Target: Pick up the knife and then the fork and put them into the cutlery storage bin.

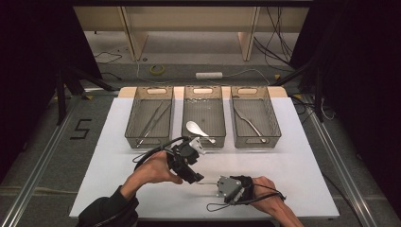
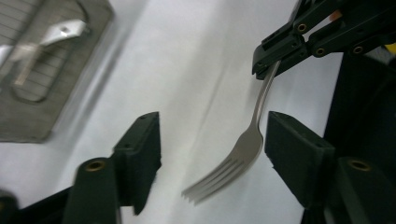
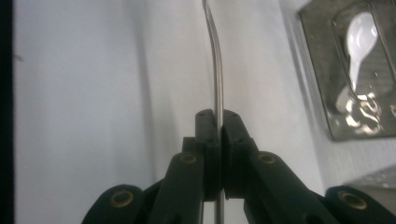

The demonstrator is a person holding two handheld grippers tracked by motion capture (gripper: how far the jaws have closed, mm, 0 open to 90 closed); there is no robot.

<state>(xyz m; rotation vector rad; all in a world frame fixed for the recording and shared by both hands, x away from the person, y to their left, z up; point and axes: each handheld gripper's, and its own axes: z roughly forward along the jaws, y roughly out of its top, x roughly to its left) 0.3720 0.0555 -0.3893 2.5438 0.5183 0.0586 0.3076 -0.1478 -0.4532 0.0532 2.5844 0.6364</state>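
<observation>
A metal fork [image 2: 247, 144] hangs over the white table top [image 1: 293, 165], and my right gripper [image 3: 218, 126] is shut on its handle [image 3: 217, 60]. In the left gripper view that right gripper [image 2: 280, 51] pinches the handle's end at the upper right. My left gripper [image 2: 212, 154] is open, and the fork's tines lie between its jaws, close to the right-hand jaw, with the pads not pressing on them. Seen from the high view, the left gripper [image 1: 195, 178] and right gripper [image 1: 213, 183] face each other near the table's front middle.
Three mesh trays stand in a row at the back: the left tray [image 1: 135, 137] holds long metal tongs, the middle tray [image 1: 185, 109] a white spoon [image 1: 196, 127], the right tray [image 1: 274, 127] a metal utensil [image 1: 250, 124]. Cables lie on the floor behind.
</observation>
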